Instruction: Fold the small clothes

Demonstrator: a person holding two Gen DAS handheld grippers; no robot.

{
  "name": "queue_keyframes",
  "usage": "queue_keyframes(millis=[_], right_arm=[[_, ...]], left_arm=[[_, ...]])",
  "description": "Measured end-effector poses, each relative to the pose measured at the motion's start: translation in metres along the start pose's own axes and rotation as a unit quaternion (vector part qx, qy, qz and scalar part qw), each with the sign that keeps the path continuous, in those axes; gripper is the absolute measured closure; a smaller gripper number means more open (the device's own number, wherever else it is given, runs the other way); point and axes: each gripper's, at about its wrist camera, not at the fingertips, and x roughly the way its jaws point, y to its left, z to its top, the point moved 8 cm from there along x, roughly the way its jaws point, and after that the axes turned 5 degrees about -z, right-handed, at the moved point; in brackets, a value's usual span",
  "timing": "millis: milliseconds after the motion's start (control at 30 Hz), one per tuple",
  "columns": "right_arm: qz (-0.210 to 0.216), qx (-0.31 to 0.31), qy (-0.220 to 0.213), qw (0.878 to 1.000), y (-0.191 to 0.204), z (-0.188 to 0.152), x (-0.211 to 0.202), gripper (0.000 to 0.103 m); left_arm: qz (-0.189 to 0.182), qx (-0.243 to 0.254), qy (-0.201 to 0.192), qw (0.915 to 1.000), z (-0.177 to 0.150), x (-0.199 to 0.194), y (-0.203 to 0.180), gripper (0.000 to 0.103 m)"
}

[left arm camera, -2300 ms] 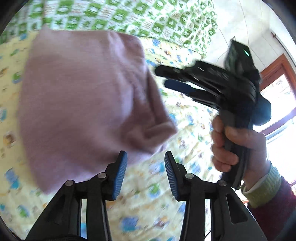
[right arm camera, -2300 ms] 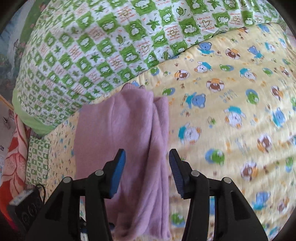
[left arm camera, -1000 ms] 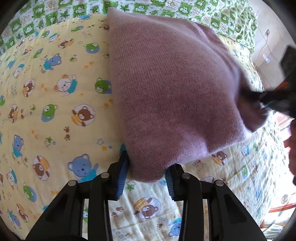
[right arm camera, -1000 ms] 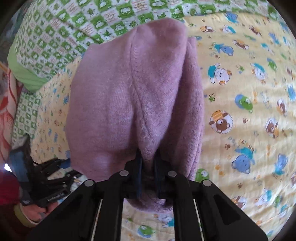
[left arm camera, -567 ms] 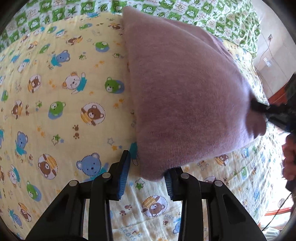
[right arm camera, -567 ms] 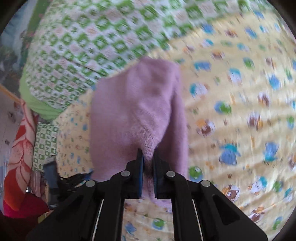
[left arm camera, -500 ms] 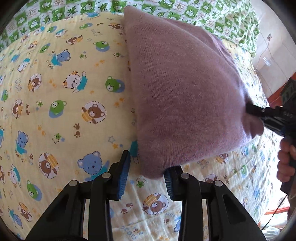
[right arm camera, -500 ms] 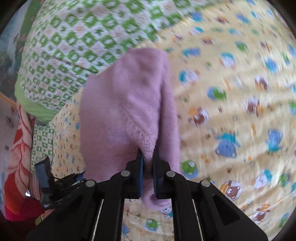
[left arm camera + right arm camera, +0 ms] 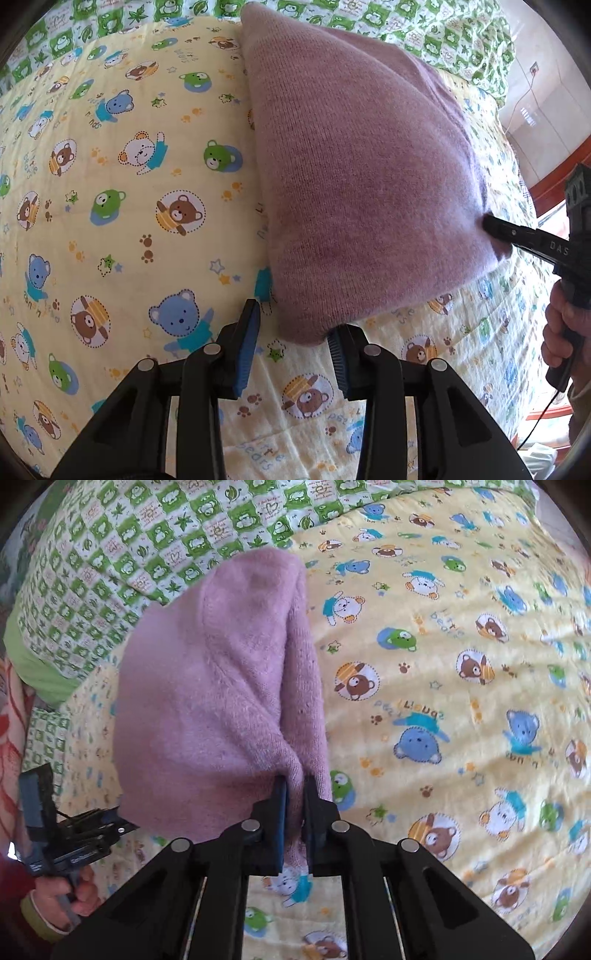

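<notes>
Mid-fold: my right tongs point(image 9: 294, 805) pinch the mauve knitted garment's point(image 9: 362, 177) corner, left tongs point(image 9: 291, 354) gape empty beside its near corner; next, grip there.

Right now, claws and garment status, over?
Left claw open, at the pink knit garment near corner. Right claw shut on a garment edge. Garment lies on the bear-print quilt. Nothing blocking.
</notes>
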Motion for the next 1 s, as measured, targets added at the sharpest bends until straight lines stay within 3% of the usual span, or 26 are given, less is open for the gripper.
queue_keyframes(millis=[200, 300, 333, 367, 433, 733, 800, 867, 1000], right_arm=[[0.005, 0.006, 0.004, 1.0, 0.009, 0.008, -0.013, 0.09], [0.009, 0.021, -0.018, 1.0, 0.007, 0.023, -0.024, 0.082], [0.009, 0.027, -0.028, 0.999, 0.008, 0.03, -0.026, 0.073], [0.006, 0.03, -0.036, 0.999, 0.008, 0.037, -0.028, 0.058], [-0.006, 0.03, -0.052, 0.998, 0.012, 0.052, -0.026, 0.045], [-0.016, 0.015, -0.067, 0.997, 0.02, 0.1, 0.013, 0.045], [-0.004, 0.016, -0.057, 0.998, 0.018, 0.106, 0.024, 0.058], [0.003, 0.017, -0.047, 0.999, 0.017, 0.111, 0.035, 0.082], [-0.007, 0.022, -0.052, 0.998, 0.003, 0.122, 0.04, 0.09]], left_arm=[[-0.037, 0.002, 0.004, 0.9993, -0.011, -0.025, -0.003, 0.067], [-0.054, -0.002, -0.017, 0.9984, -0.004, -0.044, -0.005, 0.063], [-0.053, -0.005, -0.024, 0.9983, 0.0, -0.048, -0.004, 0.061], [-0.052, -0.011, -0.031, 0.9981, 0.008, -0.052, -0.002, 0.059], [-0.059, -0.024, -0.042, 0.9971, 0.023, -0.055, 0.001, 0.059], [-0.05, -0.045, -0.061, 0.9959, 0.088, -0.049, 0.016, 0.053], [-0.049, -0.049, -0.06, 0.9958, 0.096, -0.045, 0.018, 0.05], [-0.049, -0.058, -0.057, 0.9955, 0.103, -0.037, 0.019, 0.049], [-0.054, -0.072, -0.054, 0.9945, 0.116, -0.023, 0.023, 0.048]])
